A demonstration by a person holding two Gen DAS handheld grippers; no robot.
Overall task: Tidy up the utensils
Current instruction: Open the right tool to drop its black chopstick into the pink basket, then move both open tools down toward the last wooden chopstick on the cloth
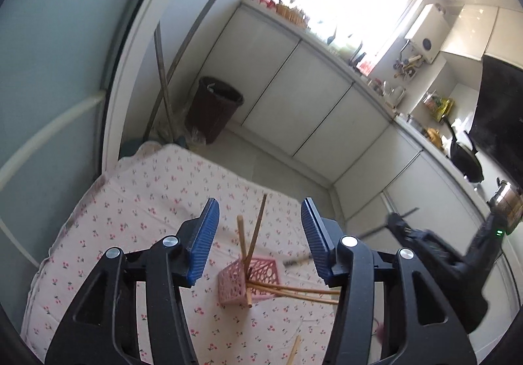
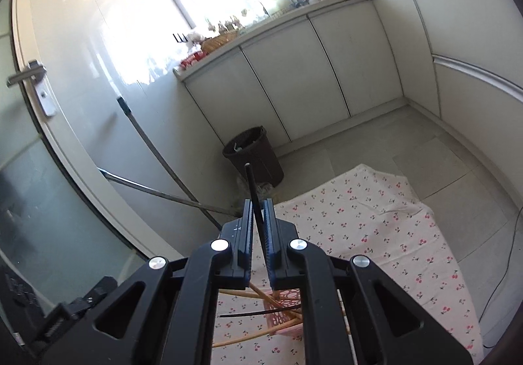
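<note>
A pink perforated utensil holder (image 1: 243, 283) stands on the cherry-print cloth (image 1: 147, 201) with several wooden chopsticks (image 1: 256, 229) sticking out of it. My left gripper (image 1: 260, 234) is open above the holder and holds nothing. My right gripper (image 2: 258, 224) is shut on a black chopstick (image 2: 252, 188) that points up and away. In the left wrist view the right gripper (image 1: 397, 224) is at the right, with the black chopstick (image 1: 376, 229) across it. In the right wrist view the holder (image 2: 286, 309) sits below the fingers, with wooden chopsticks (image 2: 258, 335) and another black chopstick (image 2: 251, 314) in it.
A loose wooden chopstick (image 1: 294, 350) lies on the cloth near the front. A dark waste bin (image 1: 215, 108) and broom handles (image 1: 163, 84) stand by the door. White cabinets (image 1: 294, 97) run along the counter, with a wok (image 1: 465, 159) and pot (image 1: 506, 201) at right.
</note>
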